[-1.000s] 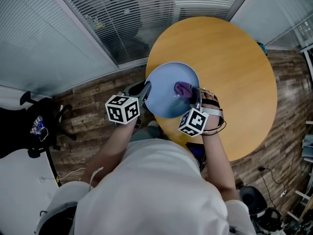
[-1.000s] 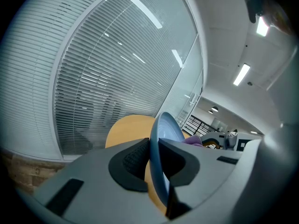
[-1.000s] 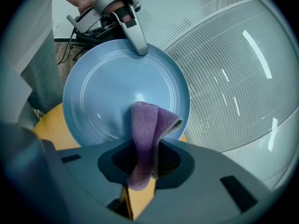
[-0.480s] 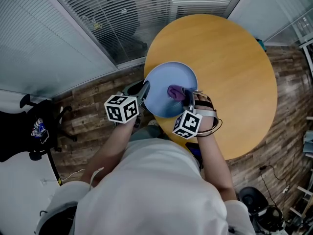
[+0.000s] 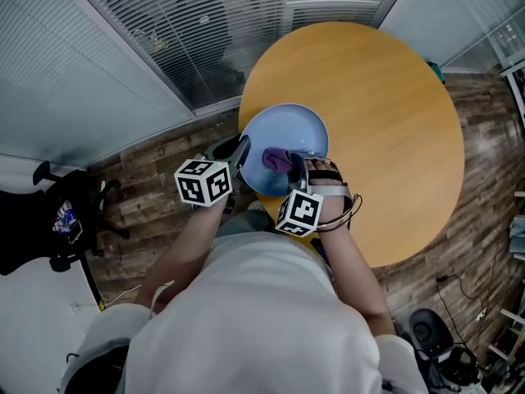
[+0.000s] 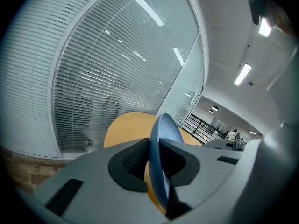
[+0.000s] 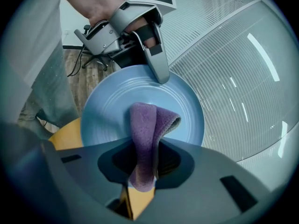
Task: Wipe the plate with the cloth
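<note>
No text, label, brand, number or sign could be read in any view. Only black-and-white square markers (image 5: 205,182) were seen, carried on the cubes of the left gripper (image 5: 243,149) and the right gripper (image 5: 300,167); no letters or digits were shown by them.
</note>
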{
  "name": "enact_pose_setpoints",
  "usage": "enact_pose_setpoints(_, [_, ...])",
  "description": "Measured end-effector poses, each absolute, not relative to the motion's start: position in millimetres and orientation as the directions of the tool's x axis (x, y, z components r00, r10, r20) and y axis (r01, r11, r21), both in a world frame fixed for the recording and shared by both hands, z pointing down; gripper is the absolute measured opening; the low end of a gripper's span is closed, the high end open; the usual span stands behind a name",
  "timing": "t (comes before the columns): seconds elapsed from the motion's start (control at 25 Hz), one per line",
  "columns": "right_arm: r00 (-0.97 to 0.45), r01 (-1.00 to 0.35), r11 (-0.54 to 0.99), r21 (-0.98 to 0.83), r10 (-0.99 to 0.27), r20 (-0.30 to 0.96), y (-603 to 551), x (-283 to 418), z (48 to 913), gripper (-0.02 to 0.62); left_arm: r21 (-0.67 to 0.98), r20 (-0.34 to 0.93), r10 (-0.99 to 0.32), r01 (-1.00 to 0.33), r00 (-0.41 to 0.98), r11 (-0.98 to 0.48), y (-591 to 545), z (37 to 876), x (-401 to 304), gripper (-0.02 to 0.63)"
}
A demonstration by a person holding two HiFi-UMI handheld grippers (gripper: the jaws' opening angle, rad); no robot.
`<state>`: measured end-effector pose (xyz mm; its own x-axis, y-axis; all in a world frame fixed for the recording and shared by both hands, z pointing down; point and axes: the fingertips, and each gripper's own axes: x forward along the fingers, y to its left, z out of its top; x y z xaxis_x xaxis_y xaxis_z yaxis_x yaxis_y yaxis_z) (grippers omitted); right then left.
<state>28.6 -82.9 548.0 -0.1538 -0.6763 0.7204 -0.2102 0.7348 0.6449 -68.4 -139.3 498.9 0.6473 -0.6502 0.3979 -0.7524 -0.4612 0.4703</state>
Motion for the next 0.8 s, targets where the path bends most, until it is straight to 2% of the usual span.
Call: enact_pose_setpoints(0.8, [-0.328, -0.132, 0.773, 0.62, -0.625, 0.709, -67, -24, 534, 0.089, 0.48, 0.389, -0.646, -0.743, 0.657, -0.467, -140, 498, -61, 0.052])
